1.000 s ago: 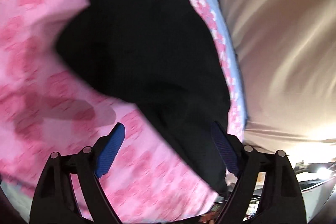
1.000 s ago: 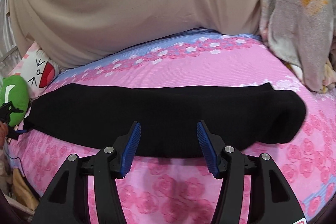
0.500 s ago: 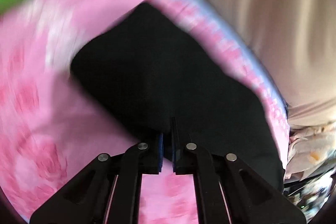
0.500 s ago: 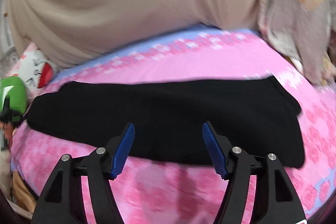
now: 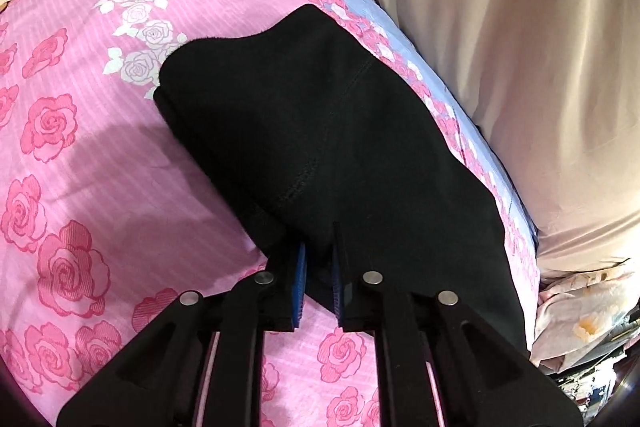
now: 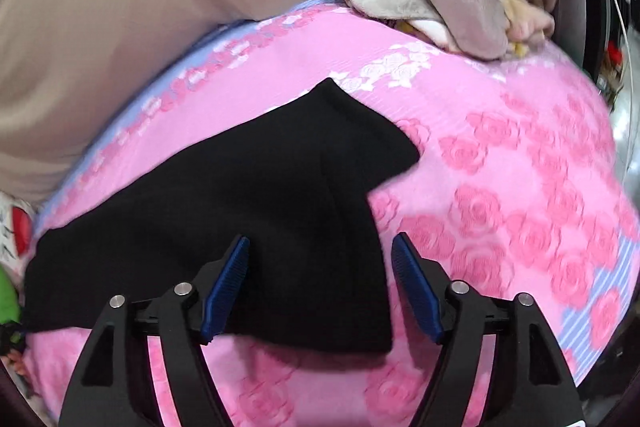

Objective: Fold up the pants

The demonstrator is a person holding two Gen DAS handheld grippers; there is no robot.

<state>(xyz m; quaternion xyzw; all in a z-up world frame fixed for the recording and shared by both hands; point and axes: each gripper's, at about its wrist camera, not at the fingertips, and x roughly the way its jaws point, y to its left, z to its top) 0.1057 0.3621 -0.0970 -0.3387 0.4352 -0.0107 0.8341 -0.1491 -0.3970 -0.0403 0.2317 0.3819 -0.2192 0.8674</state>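
While the left gripper point(image 5: 319, 267) pinches the pants' point(image 5: 320, 131) near edge, the right gripper point(image 6: 320, 283) gapes; soft, limp cloth, best taken at corners.

Your two wrist views, both close above the bed.
Each looks forward and down along its fingers; both share the pants point(image 5: 340, 147) point(image 6: 248, 219).
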